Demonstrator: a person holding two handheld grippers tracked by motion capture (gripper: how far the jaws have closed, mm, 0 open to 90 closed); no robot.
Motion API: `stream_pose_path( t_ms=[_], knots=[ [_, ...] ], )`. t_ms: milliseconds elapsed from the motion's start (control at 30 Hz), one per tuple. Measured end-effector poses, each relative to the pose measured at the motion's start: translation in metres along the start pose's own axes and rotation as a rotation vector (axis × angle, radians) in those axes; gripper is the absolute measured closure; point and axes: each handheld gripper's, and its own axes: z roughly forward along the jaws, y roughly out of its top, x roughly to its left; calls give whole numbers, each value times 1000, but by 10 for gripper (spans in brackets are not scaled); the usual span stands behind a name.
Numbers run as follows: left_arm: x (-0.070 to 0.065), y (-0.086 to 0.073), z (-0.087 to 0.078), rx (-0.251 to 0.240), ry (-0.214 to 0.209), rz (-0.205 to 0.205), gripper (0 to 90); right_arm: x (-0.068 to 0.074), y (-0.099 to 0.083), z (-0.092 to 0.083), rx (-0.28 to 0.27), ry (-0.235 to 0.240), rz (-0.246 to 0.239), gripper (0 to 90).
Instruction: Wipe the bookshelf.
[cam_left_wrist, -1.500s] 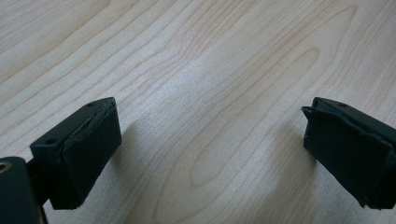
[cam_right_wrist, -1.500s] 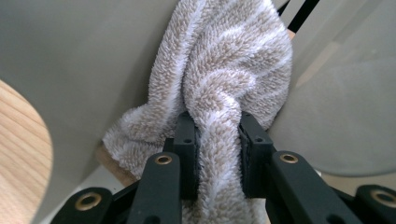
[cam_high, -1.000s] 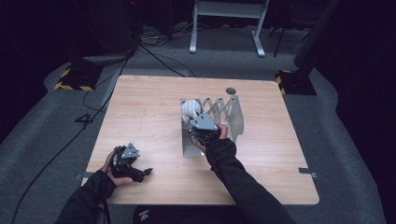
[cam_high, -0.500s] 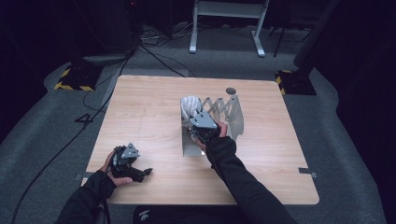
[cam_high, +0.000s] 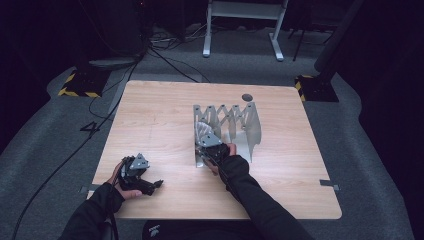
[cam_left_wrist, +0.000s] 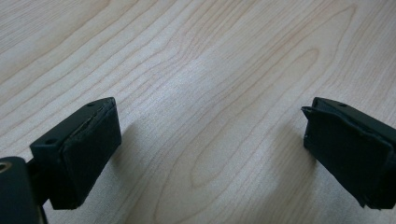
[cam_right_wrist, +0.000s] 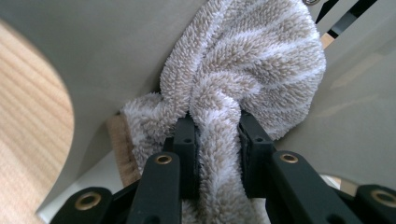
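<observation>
Your right gripper (cam_high: 206, 142) has its fingers (cam_right_wrist: 187, 140) clamped on a fold of the striped fluffy towel (cam_right_wrist: 252, 70), which sits bunched inside the grey folding rack (cam_high: 250, 127) near the middle of the desk (cam_high: 160, 120), pressed against the rack's left wall. Your left gripper (cam_high: 137, 175) rests low on the desk near its front left edge, well apart from the rack, fingers (cam_left_wrist: 79, 154) spread wide over bare wood.

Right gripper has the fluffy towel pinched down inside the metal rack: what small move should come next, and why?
Probably lower a little further, then open. The right gripper is shut on the beige-and-white striped fluffy towel, which is bunched between two panels of the grey metal accordion rack, apparently not yet settled. The left gripper rests open on the light wooden table.
</observation>
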Motion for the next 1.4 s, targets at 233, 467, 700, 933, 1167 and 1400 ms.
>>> stream_pose_path(
  t_ms=[233,467,700,933,1167,1400],
  knots=[
    [0,0,0,-1,1,2,42,0,1,-24,24,130,-4,730],
    [0,0,0,-2,5,-3,43,-1,10,-57,-85,146,2,730],
    [0,0,0,-3,3,-2,42,-21,42,-76,-278,-37,22,721],
    [0,0,0,-2,3,-2,43,-10,35,-36,-140,-43,-24,721],
    [0,0,0,-2,2,-3,43,0,12,-4,-34,-27,-58,720],
    [0,0,0,-1,3,-2,43,2,2,6,4,10,-50,722]
  ],
)
